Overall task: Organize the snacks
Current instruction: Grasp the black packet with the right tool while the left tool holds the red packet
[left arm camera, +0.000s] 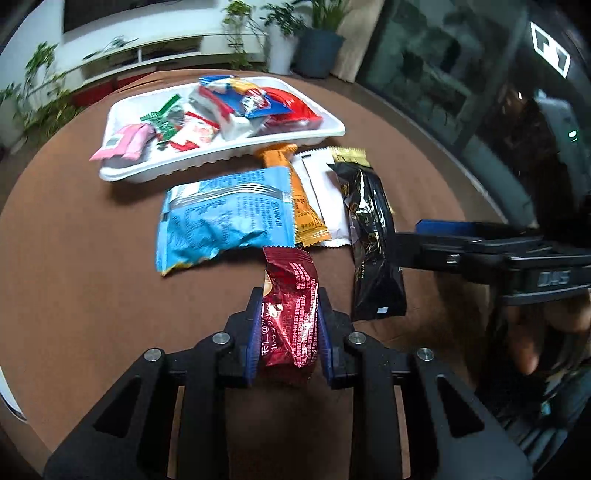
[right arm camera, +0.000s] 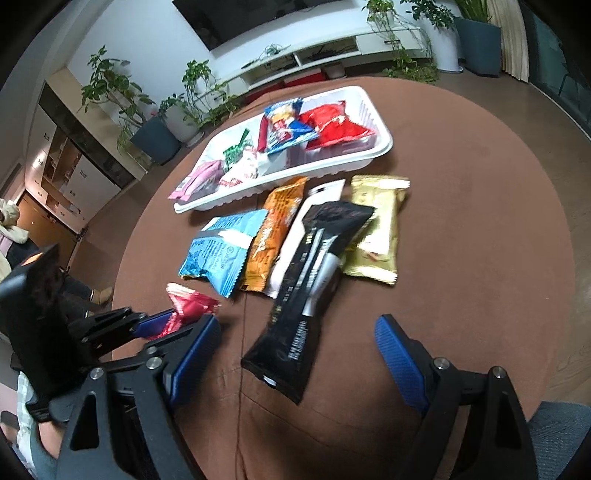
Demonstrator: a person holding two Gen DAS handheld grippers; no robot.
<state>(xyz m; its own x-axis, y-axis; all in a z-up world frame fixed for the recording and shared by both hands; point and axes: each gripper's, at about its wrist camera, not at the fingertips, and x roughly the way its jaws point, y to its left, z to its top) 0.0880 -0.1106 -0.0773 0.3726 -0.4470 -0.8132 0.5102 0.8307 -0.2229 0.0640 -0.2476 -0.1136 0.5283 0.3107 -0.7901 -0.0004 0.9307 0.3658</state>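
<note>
Both views are fisheye: straight edges bow, and black vignette fills the corners. Light is soft, even and indoor, moderately bright, with no hard shadows on the brown table (left arm camera: pixel 92 258). Only a faint dark patch sits under the near packets.

Left wrist view: glare streaks on the crinkled dark red packet (left arm camera: pixel 291 314) and on the black packet (left arm camera: pixel 369 229). Motion smear on the plants (left arm camera: pixel 40 81) and white tray (left arm camera: pixel 221 162) at far edge. Right side is dark and murky.

Right wrist view: slightly sharper, mild blur throughout. Sheen on the gold packet (right arm camera: pixel 380 229). White wall (right arm camera: pixel 147 33) is bright, not blown out.
</note>
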